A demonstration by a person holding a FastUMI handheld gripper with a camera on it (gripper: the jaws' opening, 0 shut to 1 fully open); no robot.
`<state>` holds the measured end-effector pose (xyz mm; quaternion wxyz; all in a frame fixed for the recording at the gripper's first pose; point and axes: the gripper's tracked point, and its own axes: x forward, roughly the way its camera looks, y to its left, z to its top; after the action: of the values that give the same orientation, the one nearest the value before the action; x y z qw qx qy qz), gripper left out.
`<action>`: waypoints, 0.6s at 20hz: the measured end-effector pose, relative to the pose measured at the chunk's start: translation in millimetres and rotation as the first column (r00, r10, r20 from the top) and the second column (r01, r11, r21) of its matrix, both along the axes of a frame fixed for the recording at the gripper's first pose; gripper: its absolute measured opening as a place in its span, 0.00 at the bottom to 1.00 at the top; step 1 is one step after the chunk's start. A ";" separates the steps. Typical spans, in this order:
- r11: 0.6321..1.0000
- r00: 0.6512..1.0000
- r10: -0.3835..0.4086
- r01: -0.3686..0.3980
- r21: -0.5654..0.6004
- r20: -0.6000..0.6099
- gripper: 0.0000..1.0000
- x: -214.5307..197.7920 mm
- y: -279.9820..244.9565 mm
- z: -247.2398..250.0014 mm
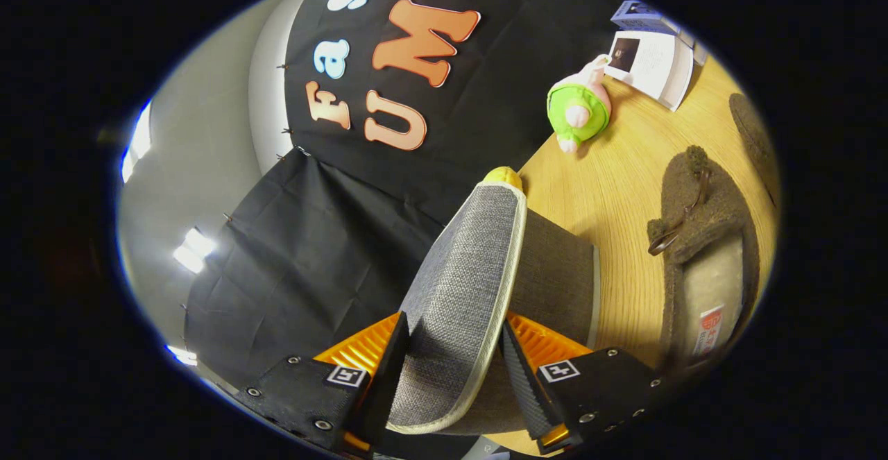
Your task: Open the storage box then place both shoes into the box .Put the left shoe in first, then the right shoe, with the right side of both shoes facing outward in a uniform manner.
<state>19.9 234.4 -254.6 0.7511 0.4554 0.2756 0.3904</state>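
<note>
At lower centre, the claw (454, 370) pinches the grey woven fabric lid flap (472, 273) of the storage box, lifting it: opening is underway. One brown fuzzy slipper (701, 238) lies on the wooden desk (610, 168) at right, not yet boxed.

My fingers (447, 370) clamp the grey fabric storage box's lid (465, 293), lifted and tilted above the box (555, 273). One brown fuzzy shoe (701, 252) lies beside it, opening upward.
</note>
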 end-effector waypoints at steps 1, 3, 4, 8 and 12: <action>1.000 1.000 -0.002 0.002 0.029 -0.014 0.73 -0.6 -2.1 3.2; 0.997 0.999 -0.016 0.018 0.081 -0.030 0.64 3.5 -8.3 12.1; 0.995 0.998 -0.031 0.036 0.095 -0.048 0.51 6.5 -10.3 13.3; 0.993 0.995 -0.044 0.054 0.107 -0.095 0.09 7.4 -9.8 17.4; 0.995 0.996 -0.057 0.062 0.082 -0.066 0.04 1.9 -6.9 40.1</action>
<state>21.7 227.5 -214.5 0.7334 0.5069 0.2691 0.3645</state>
